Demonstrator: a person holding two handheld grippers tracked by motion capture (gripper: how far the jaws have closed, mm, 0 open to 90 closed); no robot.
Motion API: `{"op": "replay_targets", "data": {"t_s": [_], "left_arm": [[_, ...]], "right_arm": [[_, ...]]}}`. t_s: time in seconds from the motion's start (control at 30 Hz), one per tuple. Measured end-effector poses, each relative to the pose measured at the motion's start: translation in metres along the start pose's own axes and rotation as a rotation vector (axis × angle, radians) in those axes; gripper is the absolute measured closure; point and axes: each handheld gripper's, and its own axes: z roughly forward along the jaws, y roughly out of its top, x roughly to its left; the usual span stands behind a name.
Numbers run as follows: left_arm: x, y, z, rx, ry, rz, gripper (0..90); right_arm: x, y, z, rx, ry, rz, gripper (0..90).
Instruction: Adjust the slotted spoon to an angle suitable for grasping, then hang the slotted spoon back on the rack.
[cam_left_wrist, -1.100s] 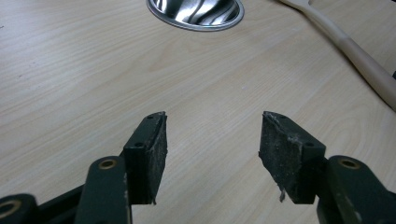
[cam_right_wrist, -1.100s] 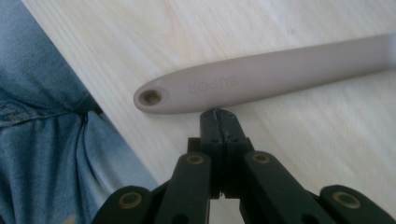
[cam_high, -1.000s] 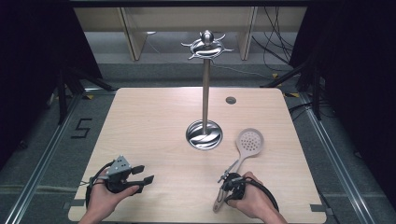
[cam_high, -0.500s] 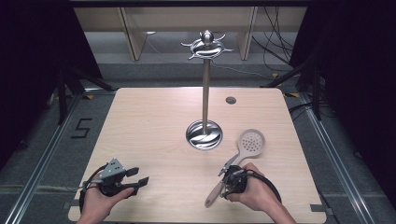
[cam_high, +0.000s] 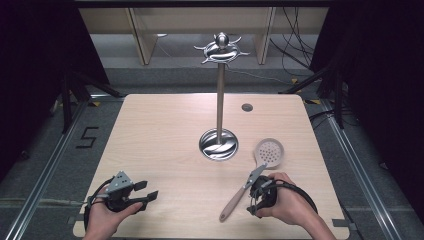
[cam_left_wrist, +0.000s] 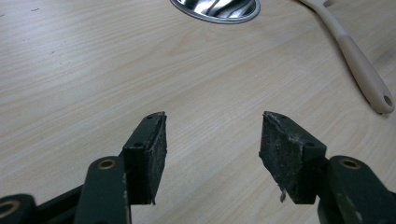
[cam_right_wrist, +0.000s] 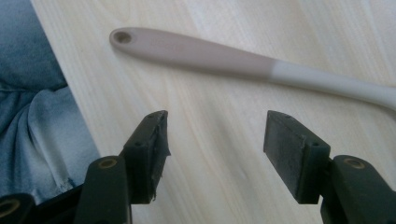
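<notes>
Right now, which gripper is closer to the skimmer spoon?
The right gripper: it sits right beside the skimmer spoon's handle. The left gripper is far across the table.

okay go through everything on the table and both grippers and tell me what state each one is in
Left gripper: open, empty, above bare table.
Right gripper: open, empty, just short of the spoon handle.
Slotted spoon: lying flat on the table, ungripped.
Utensil stand: upright, nothing hanging from its hooks.

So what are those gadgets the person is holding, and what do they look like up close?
Each hand holds a black two-jaw gripper. The left gripper carries a grey three-cornered plate on top and trails a looping black cable; the right gripper trails a black cable too. Up close, the jaws are flat black blocks with worn, rough grey pads and brass-coloured pivot rivets. The forearms are bare.
</notes>
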Motion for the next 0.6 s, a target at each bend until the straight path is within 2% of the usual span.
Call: {"op": "replay_targets", "data": {"t_s": [0.1, 0.13, 0.2, 0.23, 0.27, 0.33, 0.37, 0.4, 0.43, 0.47, 0.5, 0.53, 0.57, 0.6], "left_arm": [[-0.001, 0.002, 0.0, -0.01, 0.001, 0.01, 40.3], [-0.002, 0.003, 0.0, -0.009, 0.007, 0.009, 40.2], [-0.001, 0.003, 0.001, -0.006, -0.002, 0.007, 40.2], [-0.001, 0.002, 0.002, -0.007, -0.002, 0.004, 40.2], [0.001, 0.002, 0.002, 0.008, 0.001, 0.01, 40.2], [0.0, 0.003, 0.003, 0.003, 0.009, -0.008, 40.2], [0.001, 0.003, 0.004, -0.003, 0.003, 0.005, 40.2], [0.0, 0.003, 0.004, -0.002, 0.001, -0.009, 40.1], [0.0, 0.004, 0.004, -0.001, 0.004, 0.006, 40.2], [0.001, 0.004, 0.005, 0.008, 0.001, 0.018, 40.2], [-0.001, 0.004, 0.006, 0.001, 0.0, 0.008, 40.2], [-0.001, 0.005, 0.006, 0.001, -0.005, 0.007, 40.2], [-0.002, 0.005, 0.007, -0.004, 0.001, 0.001, 40.2], [-0.002, 0.005, 0.007, 0.0, -0.002, -0.005, 40.1]], "right_arm": [[0.003, 0.001, -0.002, -0.001, -0.008, -0.01, 41.1], [0.005, 0.003, -0.005, -0.026, -0.026, -0.037, 41.7], [0.005, 0.004, -0.005, -0.037, -0.024, -0.05, 41.7], [0.006, 0.005, -0.006, -0.044, -0.001, -0.062, 41.5], [0.006, 0.006, -0.006, -0.037, -0.004, -0.079, 40.8], [0.008, 0.01, -0.006, 0.013, -0.008, -0.064, 39.8], [0.007, 0.011, -0.006, 0.028, -0.018, -0.091, 39.8], [0.007, 0.013, -0.005, 0.012, -0.008, -0.106, 39.5], [0.006, 0.014, -0.005, 0.013, -0.02, -0.12, 39.4], [0.007, 0.015, -0.005, 0.021, -0.02, -0.111, 39.4], [0.007, 0.016, -0.004, 0.011, -0.015, -0.126, 39.3], [0.004, 0.017, -0.003, -0.011, -0.017, -0.177, 39.1], [0.005, 0.018, -0.003, -0.006, -0.015, -0.173, 38.9], [0.004, 0.019, -0.002, -0.012, -0.012, -0.2, 38.5]]}}
